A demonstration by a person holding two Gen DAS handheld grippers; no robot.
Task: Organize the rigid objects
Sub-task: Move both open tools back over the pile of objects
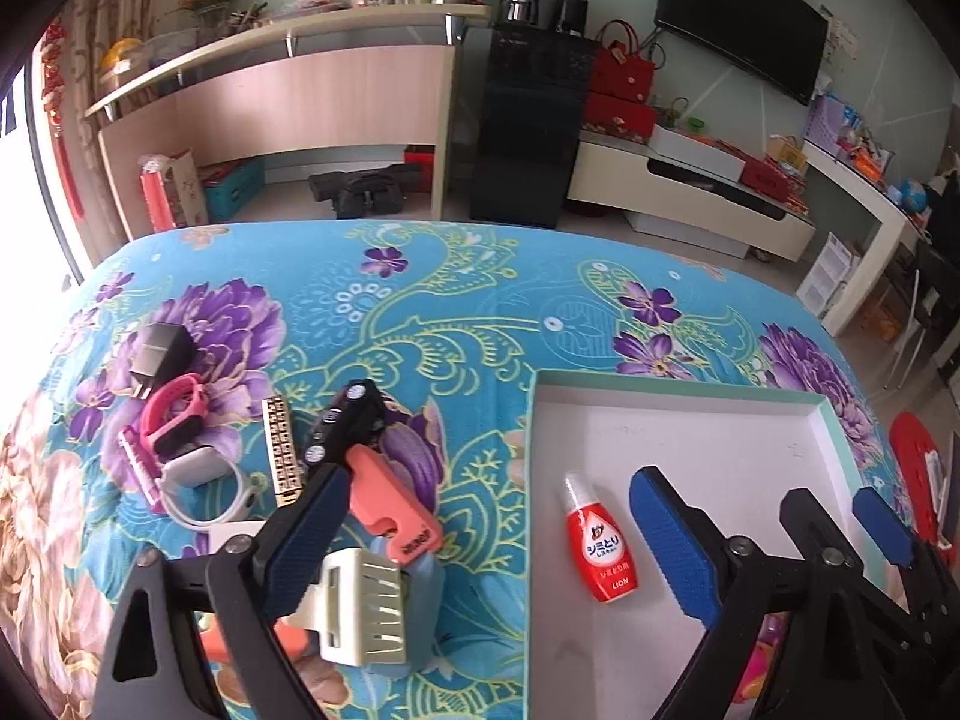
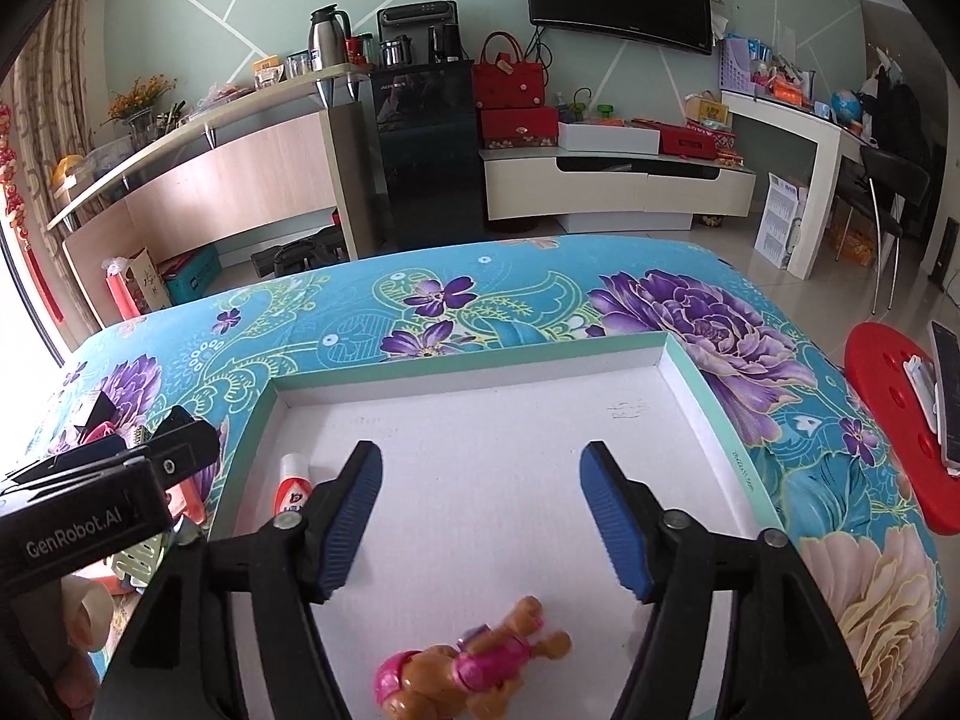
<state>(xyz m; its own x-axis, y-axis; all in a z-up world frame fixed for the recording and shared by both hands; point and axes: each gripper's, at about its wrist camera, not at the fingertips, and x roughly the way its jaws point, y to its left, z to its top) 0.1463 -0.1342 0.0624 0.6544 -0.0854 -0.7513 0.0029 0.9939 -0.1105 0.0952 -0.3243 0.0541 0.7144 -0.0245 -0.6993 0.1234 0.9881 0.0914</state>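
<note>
A white tray with a mint rim (image 1: 678, 391) (image 2: 468, 354) lies on the blue floral cloth. In it a small red bottle (image 1: 600, 552) (image 2: 295, 480) lies flat between my left gripper's (image 1: 491, 480) open fingers, close to the right pad, untouched. A pink and brown toy dog (image 2: 474, 666) lies in the tray under my right gripper (image 2: 480, 456), which is open and holds nothing. Left of the tray are a black charger (image 1: 161, 354), a pink watch (image 1: 174, 414), a white watch (image 1: 198, 468), a gold strip (image 1: 282, 450), a salmon clip (image 1: 390, 504) and a cream claw clip (image 1: 366, 612).
My right gripper's fingers (image 1: 840, 510) show beside the left one over the tray. The left gripper's body (image 2: 90, 516) sits at the tray's left edge. A red stool (image 2: 888, 420) carrying a phone stands to the right. The cloth's far edge drops to the floor.
</note>
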